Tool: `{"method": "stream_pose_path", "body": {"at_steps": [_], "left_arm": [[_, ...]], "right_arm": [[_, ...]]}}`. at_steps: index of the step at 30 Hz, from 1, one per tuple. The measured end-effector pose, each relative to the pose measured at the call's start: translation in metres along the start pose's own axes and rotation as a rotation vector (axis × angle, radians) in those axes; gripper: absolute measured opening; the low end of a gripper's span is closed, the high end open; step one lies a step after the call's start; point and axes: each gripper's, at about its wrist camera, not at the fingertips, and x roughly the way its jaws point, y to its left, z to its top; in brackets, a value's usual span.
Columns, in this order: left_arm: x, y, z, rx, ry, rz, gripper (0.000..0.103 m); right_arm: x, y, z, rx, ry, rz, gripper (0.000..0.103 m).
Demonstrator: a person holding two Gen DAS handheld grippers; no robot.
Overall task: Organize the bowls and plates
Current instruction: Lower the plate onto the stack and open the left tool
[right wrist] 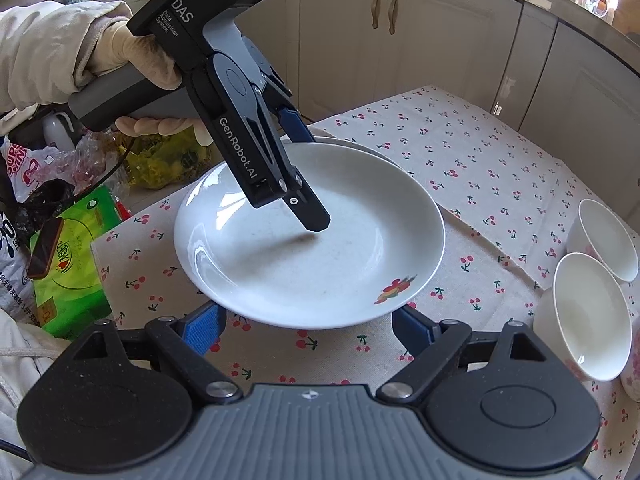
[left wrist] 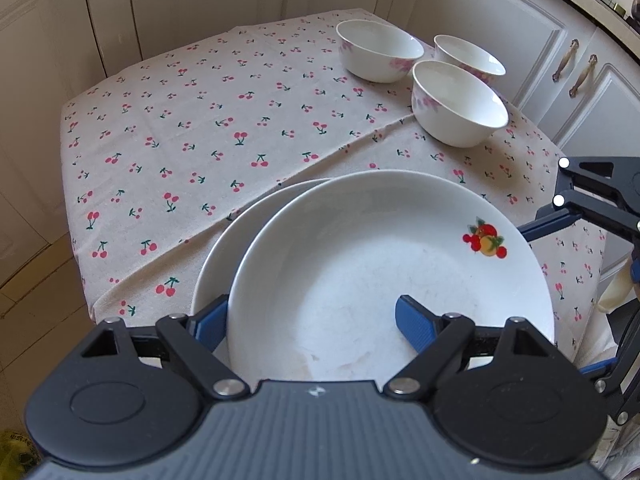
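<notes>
A white deep plate with a fruit print (left wrist: 384,264) lies tilted over a second white plate (left wrist: 240,232) at the table's near edge. My left gripper (left wrist: 312,320) straddles the top plate's near rim, one finger inside the dish, one outside; whether the pads press it I cannot tell. In the right wrist view the left gripper (right wrist: 304,168) stands over the top plate (right wrist: 320,256), with the lower plate (right wrist: 352,146) peeking behind. My right gripper (right wrist: 308,330) is open, just in front of that plate's rim. Three white bowls with pink flowers (left wrist: 380,54) (left wrist: 468,56) (left wrist: 460,104) stand at the far right.
The table carries a cherry-print cloth (left wrist: 200,140). White cabinets (left wrist: 500,32) stand close behind and to the right. Bags and a green package (right wrist: 72,264) lie on the floor beside the table. Two bowls (right wrist: 588,312) (right wrist: 608,236) show at the right edge of the right wrist view.
</notes>
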Motion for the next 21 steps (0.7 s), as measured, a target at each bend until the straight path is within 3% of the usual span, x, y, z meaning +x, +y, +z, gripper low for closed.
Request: {"method": "stream_pose_path", "body": {"at_steps": [21], "left_arm": [[-0.0105,-0.0005,-0.0006,0.009,-0.026,0.056,0.087]], "right_arm": [[-0.0049,0.0024,0.0012,-0.004,-0.033,-0.014,0.097]]}}
